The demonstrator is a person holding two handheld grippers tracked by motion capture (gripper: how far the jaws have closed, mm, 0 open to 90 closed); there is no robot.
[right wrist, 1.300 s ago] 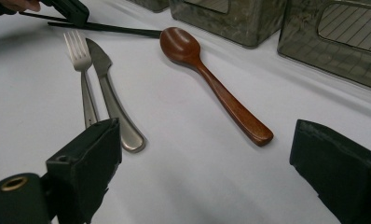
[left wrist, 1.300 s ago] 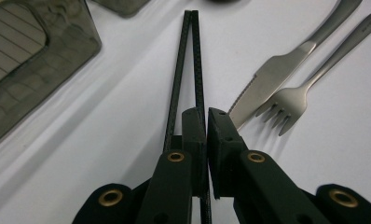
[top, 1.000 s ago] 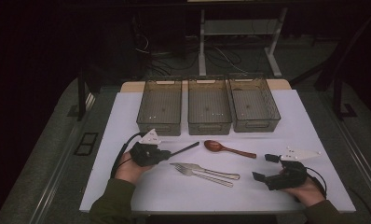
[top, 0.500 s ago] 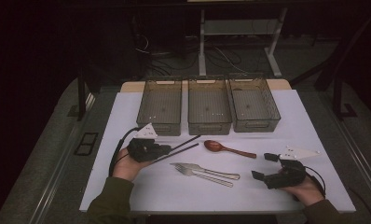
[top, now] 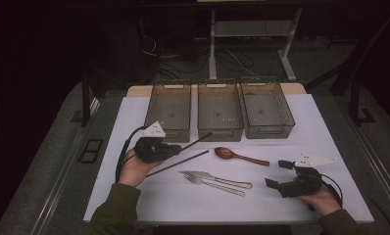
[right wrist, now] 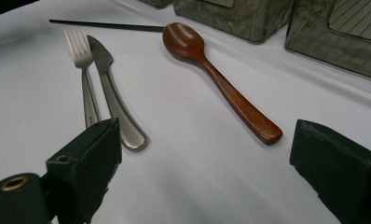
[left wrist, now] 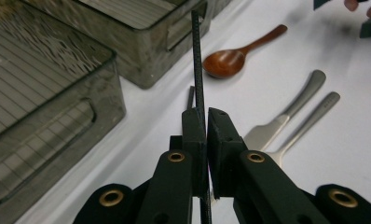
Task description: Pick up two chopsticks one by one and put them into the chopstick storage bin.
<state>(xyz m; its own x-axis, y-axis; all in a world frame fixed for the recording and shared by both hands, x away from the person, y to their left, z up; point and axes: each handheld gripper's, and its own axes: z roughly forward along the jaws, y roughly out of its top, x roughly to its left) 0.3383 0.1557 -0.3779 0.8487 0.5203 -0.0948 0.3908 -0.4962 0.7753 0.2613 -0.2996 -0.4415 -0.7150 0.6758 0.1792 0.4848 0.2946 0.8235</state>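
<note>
My left gripper (top: 178,148) (left wrist: 206,116) is shut on a thin black chopstick (top: 198,140) (left wrist: 196,56). The stick is lifted off the white tabletop, and its tip points at the gap between the left bin (top: 181,133) and the middle bin (top: 221,131). A second black chopstick (top: 178,164) (right wrist: 104,25) lies flat just below it. My right gripper (top: 277,174) (right wrist: 207,140) rests open near the front right, nothing between its jaws. A wooden spoon (top: 239,155) (right wrist: 211,70) (left wrist: 230,60), a knife (top: 217,177) (right wrist: 111,93) and a fork (top: 215,186) (right wrist: 83,74) lie between the two grippers.
Three grey see-through bins stand side by side at the back of the white tabletop, the right bin (top: 269,129) like the others with nothing in it. The table edge (top: 232,220) runs close in front of both hands. Dark floor and desk legs lie beyond.
My left gripper has risen a little with one chopstick, whose far end now lifts toward the bins. The other chopstick stays on the table. The right gripper has not moved.
</note>
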